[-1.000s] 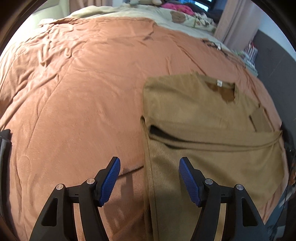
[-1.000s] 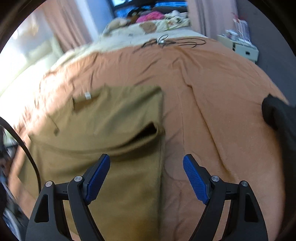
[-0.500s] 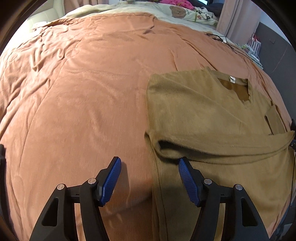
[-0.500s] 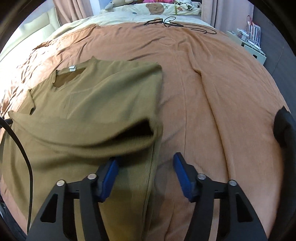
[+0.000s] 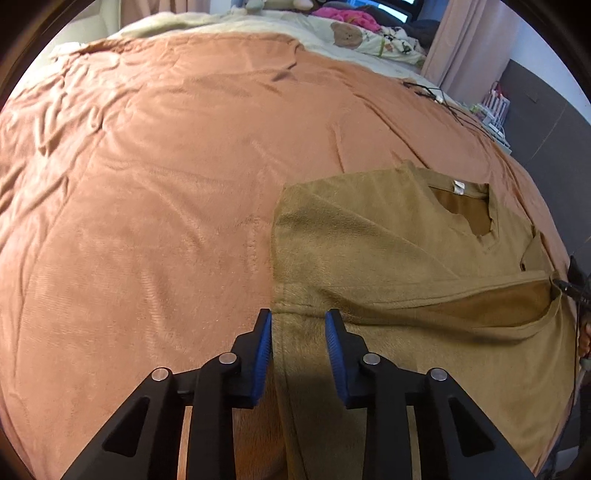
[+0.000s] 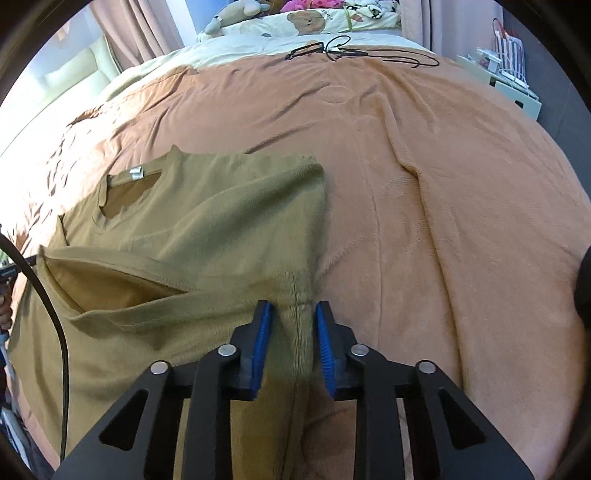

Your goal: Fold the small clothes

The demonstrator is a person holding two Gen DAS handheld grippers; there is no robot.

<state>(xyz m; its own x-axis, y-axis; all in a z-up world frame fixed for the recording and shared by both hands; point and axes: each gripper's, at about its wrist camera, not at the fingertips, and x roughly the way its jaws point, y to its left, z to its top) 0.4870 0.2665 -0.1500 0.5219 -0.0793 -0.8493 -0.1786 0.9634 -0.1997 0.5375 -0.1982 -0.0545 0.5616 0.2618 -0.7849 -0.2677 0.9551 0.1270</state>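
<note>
An olive-brown t-shirt (image 5: 388,258) lies on the orange blanket, its sides folded in and its neck label facing up; it also shows in the right wrist view (image 6: 207,229). My left gripper (image 5: 298,328) straddles the shirt's left folded edge, jaws narrowed around the cloth with a gap still showing. My right gripper (image 6: 291,325) straddles the shirt's right folded edge, where the cloth bunches up between the blue pads (image 6: 263,332), jaws nearly closed on it.
The orange blanket (image 5: 155,192) covers the whole bed. Black cables (image 6: 354,51) lie at the far edge near pillows and soft toys (image 6: 306,22). A white shelf unit (image 6: 513,81) stands at the far right. A black cable (image 6: 48,314) hangs at the left.
Both grippers moved forward and down onto the shirt's side edges and their jaws narrowed from wide open to close around the cloth.
</note>
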